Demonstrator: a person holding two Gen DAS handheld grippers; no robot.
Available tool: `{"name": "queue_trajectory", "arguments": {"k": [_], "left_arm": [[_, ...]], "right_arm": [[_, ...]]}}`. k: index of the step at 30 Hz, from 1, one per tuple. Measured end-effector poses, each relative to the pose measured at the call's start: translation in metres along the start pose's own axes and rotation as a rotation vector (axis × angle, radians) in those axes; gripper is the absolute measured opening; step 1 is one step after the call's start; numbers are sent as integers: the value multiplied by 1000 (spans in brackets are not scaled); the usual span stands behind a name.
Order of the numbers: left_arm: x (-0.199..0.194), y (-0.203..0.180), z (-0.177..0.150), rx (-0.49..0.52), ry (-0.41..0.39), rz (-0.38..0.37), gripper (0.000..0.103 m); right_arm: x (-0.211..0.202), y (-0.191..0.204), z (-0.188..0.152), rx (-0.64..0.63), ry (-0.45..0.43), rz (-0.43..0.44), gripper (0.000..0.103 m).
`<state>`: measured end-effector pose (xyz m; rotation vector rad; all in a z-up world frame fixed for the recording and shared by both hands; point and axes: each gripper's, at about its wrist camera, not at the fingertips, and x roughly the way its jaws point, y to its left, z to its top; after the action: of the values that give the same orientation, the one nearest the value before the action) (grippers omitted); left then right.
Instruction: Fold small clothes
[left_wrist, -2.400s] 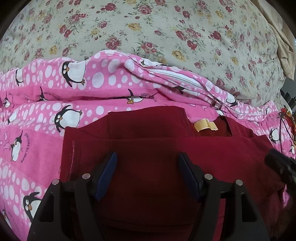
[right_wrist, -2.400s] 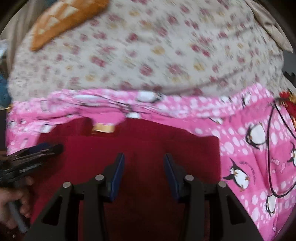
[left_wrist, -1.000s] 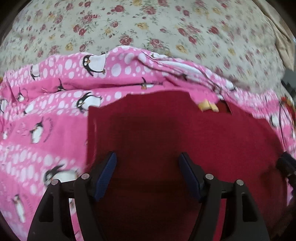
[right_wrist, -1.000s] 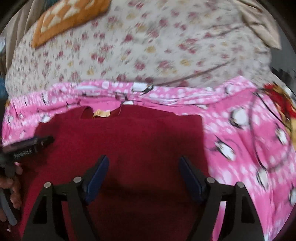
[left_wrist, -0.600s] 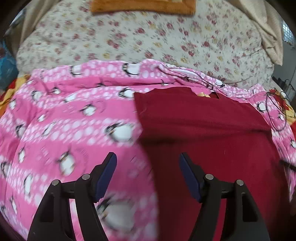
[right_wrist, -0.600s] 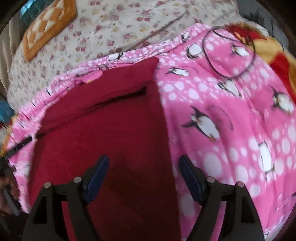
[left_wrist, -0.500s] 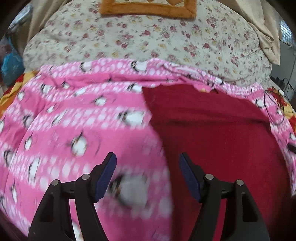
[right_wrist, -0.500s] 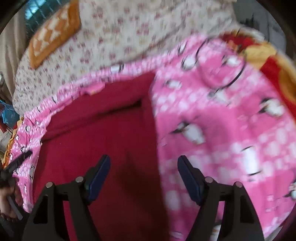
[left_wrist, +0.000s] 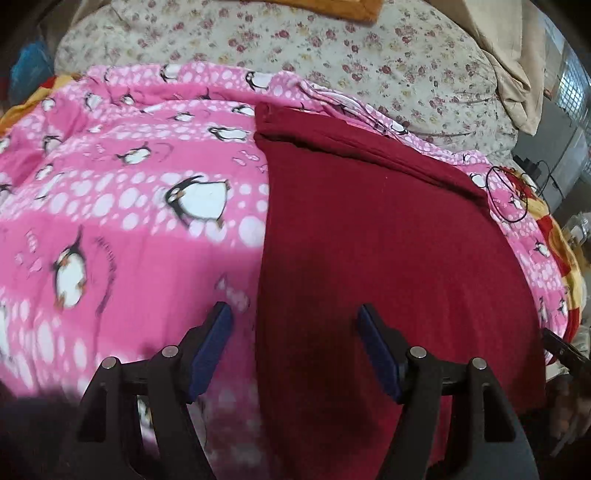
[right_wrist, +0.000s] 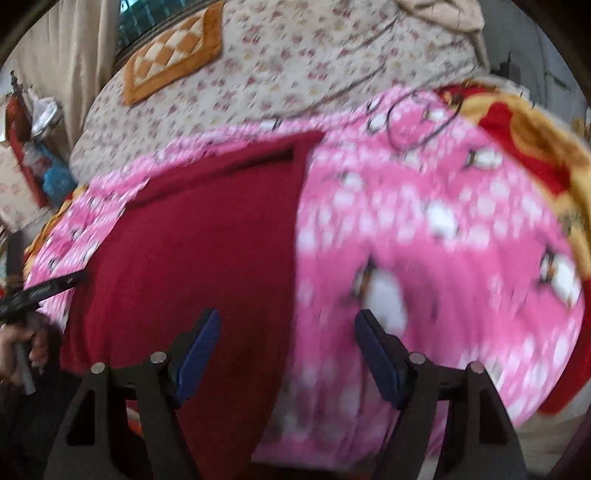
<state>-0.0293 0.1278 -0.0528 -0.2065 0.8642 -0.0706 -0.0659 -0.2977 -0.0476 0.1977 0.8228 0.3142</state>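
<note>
A dark red garment (left_wrist: 388, 258) lies flat on a pink penguin blanket (left_wrist: 129, 203), its far end folded over toward me. My left gripper (left_wrist: 293, 347) is open and empty, above the garment's near left edge. In the right wrist view the garment (right_wrist: 192, 258) fills the left half. My right gripper (right_wrist: 286, 347) is open and empty, above the garment's near right edge. The left gripper's tip (right_wrist: 55, 286) shows at the far left there, and the right gripper's tip (left_wrist: 561, 349) shows at the left view's right edge.
A floral bedsheet (left_wrist: 332, 48) lies beyond the blanket, with an orange checked cushion (right_wrist: 173, 51) on it. A thin black cable loop (left_wrist: 506, 195) rests on the blanket right of the garment. A red and yellow blanket (right_wrist: 535, 147) lies at the right. The bed's near edge is below both grippers.
Both grippers have pulled back toward me and apart, from over the garment's far part to its near corners. The right gripper opened wider. The garment's far end now lies folded over.
</note>
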Motion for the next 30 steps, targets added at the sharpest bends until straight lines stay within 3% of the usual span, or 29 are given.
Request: {"name": "queue_trajectory", "arguments": {"k": [2, 3, 5, 7, 8, 10, 13, 17, 20, 22, 26, 30], "left_arm": [[-5, -2, -8, -10, 12, -11, 55], [-7, -1, -15, -30, 24, -20, 55], [-13, -2, -29, -43, 43, -20, 55], [-16, -4, -41, -44, 68, -37, 55], [-16, -4, -47, -50, 84, -49, 55], [-18, -8, -58, -37, 107, -66, 55], [-21, -12, -64, -37, 116, -94, 42], [-20, -13, -66, -46, 120, -97, 30], [-20, -8, -65, -73, 115, -107, 28], [-18, -7, -66, -76, 117, -109, 29], [-19, -5, -67, -104, 99, -120, 28], [-23, 1, -65, -143, 86, -136, 11]], "right_arm": [[-2, 5, -11, 6, 18, 41, 79], [-1, 8, -18, 32, 57, 112, 78], [5, 11, -30, 64, 115, 167, 72], [14, 18, -41, 62, 170, 156, 57], [16, 21, -43, 48, 179, 168, 52], [14, 25, -41, 29, 165, 185, 32], [8, 26, -38, 15, 118, 214, 27], [9, 29, -34, 0, 99, 222, 27], [14, 27, -35, 9, 85, 222, 27], [19, 25, -35, 23, 90, 225, 34], [28, 24, -36, 45, 105, 224, 37], [29, 27, -39, 48, 93, 265, 54]]}}
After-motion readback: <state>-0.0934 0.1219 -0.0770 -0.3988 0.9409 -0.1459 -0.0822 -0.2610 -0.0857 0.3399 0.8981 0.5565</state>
